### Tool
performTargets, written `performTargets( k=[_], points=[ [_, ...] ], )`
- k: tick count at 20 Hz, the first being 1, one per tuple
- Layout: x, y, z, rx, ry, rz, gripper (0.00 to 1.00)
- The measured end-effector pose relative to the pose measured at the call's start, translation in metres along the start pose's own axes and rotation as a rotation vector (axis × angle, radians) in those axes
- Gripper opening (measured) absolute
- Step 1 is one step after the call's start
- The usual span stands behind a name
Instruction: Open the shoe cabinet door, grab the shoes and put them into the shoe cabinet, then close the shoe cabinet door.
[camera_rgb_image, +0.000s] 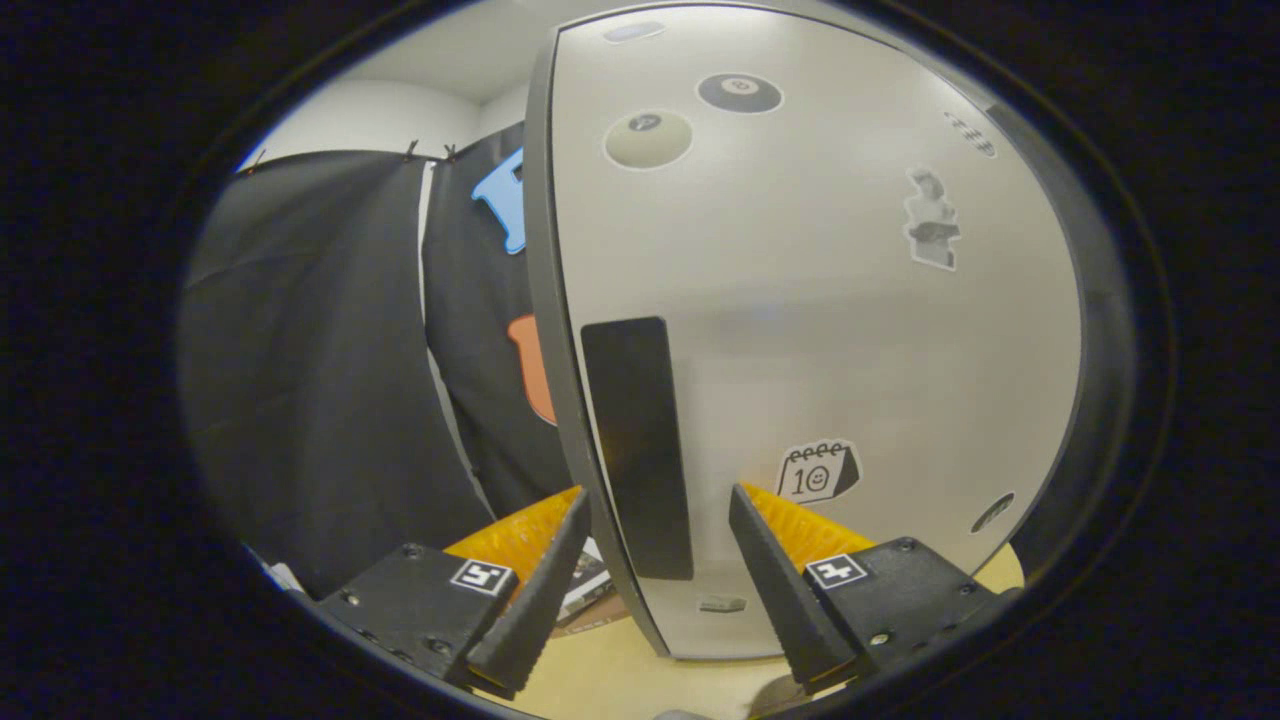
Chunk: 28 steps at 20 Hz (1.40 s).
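Black cloth wall (320, 380) hanging behind and off to one side, pale room wall above it, light wooden tabletop (620, 680) underneath. Close ahead of the tool (660, 520) — the shoe cabinet door (820, 330), a pale, smooth panel with a dark edge (550, 330), seen close up and at a slant. Dotted with stickers: a dark billiard-ball sticker (740, 93) and a pale ball sticker (648, 139) up high, a small figure sticker (933, 222) toward the far side, a calendar sticker (820, 471) low down near one finger. Dark rectangular handle (637, 445) set upright on the door near its dark edge, running down into the gap between the two fingers. Tool spread open, holding nothing — one finger (545, 575) outside the door's edge, on the cloth side, the other finger (775, 580) in front of the door face just below the calendar sticker. Door edge and handle both lying between the fingers; contact with either finger not clear from this angle. Some flat printed item (585, 590) lying on the tabletop beside the door's lower corner, too small to make out
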<state>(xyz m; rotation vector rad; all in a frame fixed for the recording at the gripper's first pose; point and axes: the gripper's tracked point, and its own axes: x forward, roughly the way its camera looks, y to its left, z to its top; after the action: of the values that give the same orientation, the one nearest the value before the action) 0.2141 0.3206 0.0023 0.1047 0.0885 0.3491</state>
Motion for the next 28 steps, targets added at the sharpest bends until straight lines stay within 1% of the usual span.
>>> performTargets(
  k=[1, 4, 5, 7, 8, 10, 12, 15, 22, 25, 28],
  points=[
    [0.003, 0.002, -0.002, -0.016, 0.009, 0.000, 0.83],
    [0.003, -0.009, -0.001, -0.006, 0.005, -0.078, 0.53],
    [0.005, -0.009, -0.001, -0.014, 0.005, -0.086, 0.43],
    [0.003, -0.011, -0.002, -0.016, 0.005, -0.092, 0.40],
    [0.004, -0.011, -0.001, -0.014, 0.003, -0.084, 0.37],
    [0.001, -0.012, 0.000, -0.037, 0.017, -0.065, 0.34],
    [-0.004, -0.010, -0.002, -0.021, 0.036, -0.042, 0.30],
    [-0.008, -0.012, -0.002, -0.057, 0.046, -0.021, 0.26],
    [-0.033, -0.017, 0.000, -0.040, 0.040, 0.028, 0.23],
    [-0.039, -0.021, 0.000, -0.041, 0.029, 0.025, 0.23],
    [-0.042, -0.025, -0.001, -0.012, 0.028, 0.019, 0.22]
  ],
)
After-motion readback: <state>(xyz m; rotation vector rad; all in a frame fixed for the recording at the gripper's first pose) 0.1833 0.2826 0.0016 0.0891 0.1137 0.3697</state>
